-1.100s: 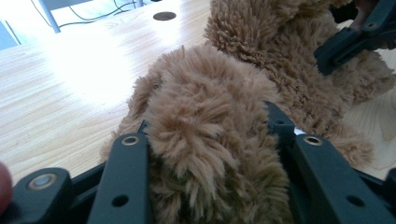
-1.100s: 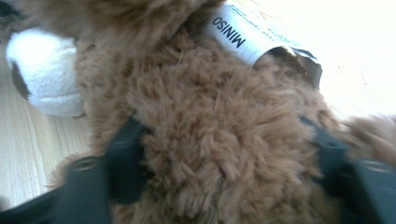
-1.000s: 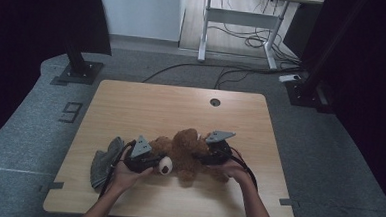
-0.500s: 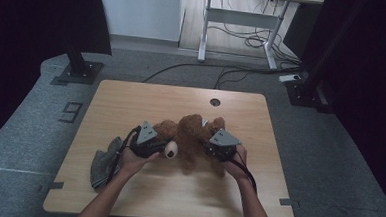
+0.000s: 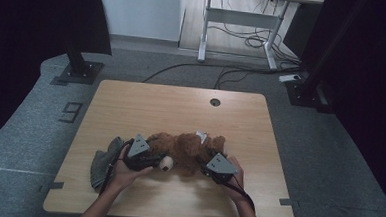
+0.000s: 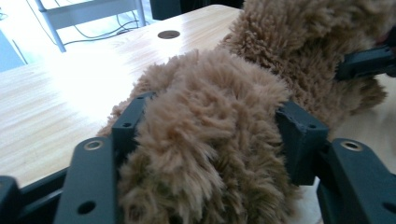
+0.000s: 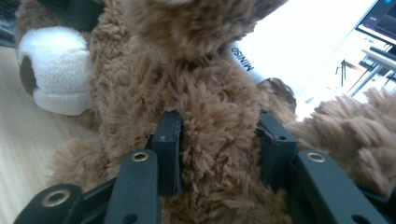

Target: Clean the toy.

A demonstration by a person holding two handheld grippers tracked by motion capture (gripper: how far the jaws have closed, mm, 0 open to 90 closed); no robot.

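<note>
The brown plush bear (image 5: 186, 150) lies across the near middle of the table (image 5: 181, 108), and the whole far half beyond it, up to the small round cable hole (image 5: 215, 101), is bare wood open to a hand. To the bear's left a grey cloth (image 5: 103, 159) lies crumpled at the table's edge, blocking that side. The 2 grippers, left gripper (image 5: 146, 158) and right gripper (image 5: 213, 167), with the person's hands crowd the bear's near side, though a bare strip runs between the forearms.

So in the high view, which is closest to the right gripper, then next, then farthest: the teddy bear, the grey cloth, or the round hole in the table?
1. Teddy bear: in the right gripper itself.
2. Grey cloth: far left, past the left gripper.
3. Round hole: up by the table's far edge, slightly farther than the cloth.
</note>
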